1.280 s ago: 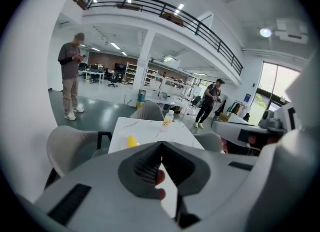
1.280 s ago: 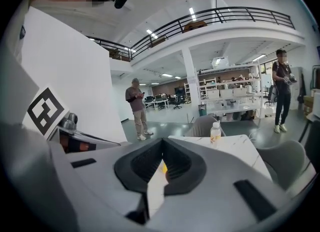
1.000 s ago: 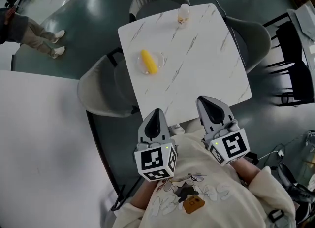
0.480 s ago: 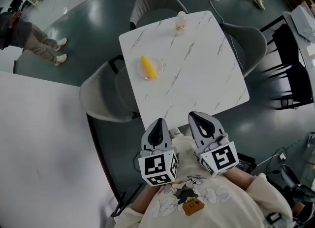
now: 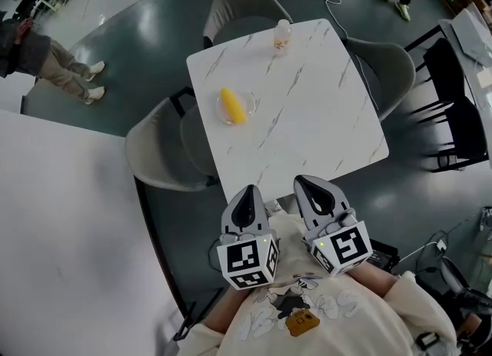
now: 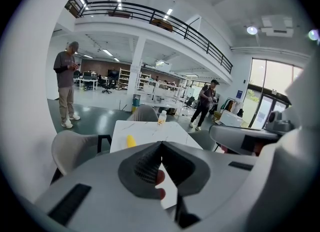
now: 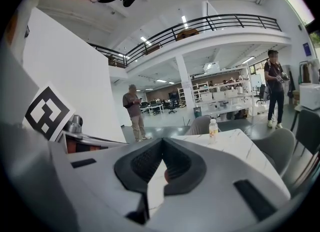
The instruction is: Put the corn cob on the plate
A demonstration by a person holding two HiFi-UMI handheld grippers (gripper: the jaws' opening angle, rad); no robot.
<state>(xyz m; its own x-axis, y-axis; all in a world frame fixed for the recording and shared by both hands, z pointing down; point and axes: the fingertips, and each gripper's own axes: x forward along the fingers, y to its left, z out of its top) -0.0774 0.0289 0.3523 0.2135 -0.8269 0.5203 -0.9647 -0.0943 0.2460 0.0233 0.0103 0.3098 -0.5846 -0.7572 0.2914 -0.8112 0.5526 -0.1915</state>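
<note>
pulling left gripper (image 5: 246, 191) and right gripper (image 5: 305, 183) back, jaws pressed together, empty; corn cob (image 5: 231, 106) sits on plate (image 5: 250, 100), looks done.

At the far edge of the white marbled square table (image 5: 307, 108), the small clear plastic bottle (image 5: 283, 35) has a label too small for you to read.

A cream sweatshirt (image 5: 346, 320) is worn, with a cartoon print (image 5: 289, 304) on the chest, little orange patch included. The left gripper (image 5: 247, 193) and right gripper (image 5: 306, 185) are both done in pale grey shells, with dark ribbed pads (image 6: 145, 163) at the nose. Each is capped by a white cube (image 5: 247, 258) printed with black square markers, and a tiny green light (image 5: 264, 241) is lit on the shell just above it.
</note>
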